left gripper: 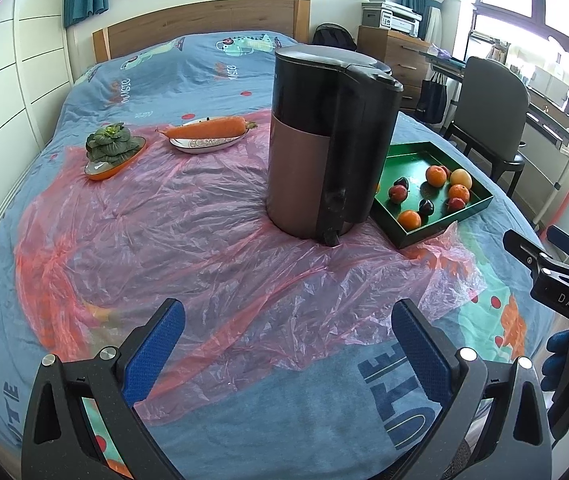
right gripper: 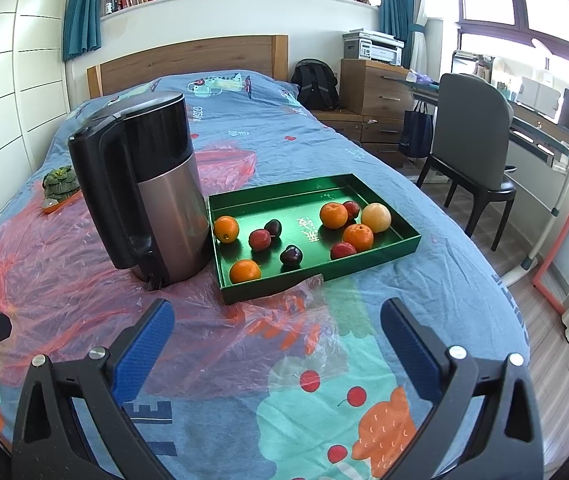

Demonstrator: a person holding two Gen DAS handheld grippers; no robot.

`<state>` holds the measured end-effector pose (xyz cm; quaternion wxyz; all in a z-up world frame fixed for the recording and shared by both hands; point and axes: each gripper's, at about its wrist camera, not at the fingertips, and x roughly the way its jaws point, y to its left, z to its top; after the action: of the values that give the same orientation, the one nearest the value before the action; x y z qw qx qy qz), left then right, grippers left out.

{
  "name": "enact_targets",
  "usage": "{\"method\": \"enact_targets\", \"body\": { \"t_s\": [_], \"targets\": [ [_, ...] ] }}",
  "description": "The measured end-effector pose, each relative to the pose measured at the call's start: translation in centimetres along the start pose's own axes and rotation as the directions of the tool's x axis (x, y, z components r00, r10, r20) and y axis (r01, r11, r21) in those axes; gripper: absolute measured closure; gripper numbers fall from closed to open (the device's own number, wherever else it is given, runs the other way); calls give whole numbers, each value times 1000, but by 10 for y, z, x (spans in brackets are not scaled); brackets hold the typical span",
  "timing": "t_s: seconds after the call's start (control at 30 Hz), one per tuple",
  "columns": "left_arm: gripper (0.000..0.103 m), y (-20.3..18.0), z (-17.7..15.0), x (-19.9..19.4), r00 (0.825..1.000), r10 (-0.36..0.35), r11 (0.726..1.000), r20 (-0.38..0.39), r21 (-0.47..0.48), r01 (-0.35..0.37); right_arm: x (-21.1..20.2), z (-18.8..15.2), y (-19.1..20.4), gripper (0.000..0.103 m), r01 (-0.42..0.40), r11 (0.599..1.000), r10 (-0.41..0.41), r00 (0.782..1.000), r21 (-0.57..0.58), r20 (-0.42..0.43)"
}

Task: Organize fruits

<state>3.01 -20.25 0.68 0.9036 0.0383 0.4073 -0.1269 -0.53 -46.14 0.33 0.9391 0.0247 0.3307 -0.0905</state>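
Green tray [right gripper: 244, 204] near the bed's right edge holds scattered fruits [right gripper: 333, 215]; both the left gripper [left gripper: 288, 328] and right gripper [right gripper: 277, 326] hover spread wide, empty. Approaching one fruit from above avoids nudging neighbours.

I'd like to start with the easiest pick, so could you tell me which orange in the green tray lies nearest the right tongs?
The round orange in the green tray's front-left corner, by the near wall; the other three oranges sit farther back.

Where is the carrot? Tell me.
The carrot lies across a white patterned plate in the left wrist view, behind the kettle's left side and right of the leafy greens; the right view doesn't show it.
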Motion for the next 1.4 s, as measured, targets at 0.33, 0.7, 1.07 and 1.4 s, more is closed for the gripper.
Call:
{"method": "enact_targets", "body": {
  "t_s": [0.33, 0.7, 1.07, 1.4],
  "targets": [
    [1, 2, 0, -1, 1000, -11, 1000, -3, -7, 11, -2, -1, 7, 0, -7, 1000, 7, 1000, -16, -6],
    [1, 0, 2, -3, 1000, -9, 1000, 1, -6, 9, -7, 4, 5, 0, -1, 1000, 1, 1000, -19, 3],
    [1, 4, 1, -4, 1000, 2, 1000, -2, -15, -2, -7, 7, 4, 0, -5, 1000, 5, 1000, -26, -1],
    [1, 3, -1, -3, 1000, -4, 1000, -10, -12, 4, -6, 6, 3, 0, 0, 1000, 0, 1000, -25, -1]
  ]
}}
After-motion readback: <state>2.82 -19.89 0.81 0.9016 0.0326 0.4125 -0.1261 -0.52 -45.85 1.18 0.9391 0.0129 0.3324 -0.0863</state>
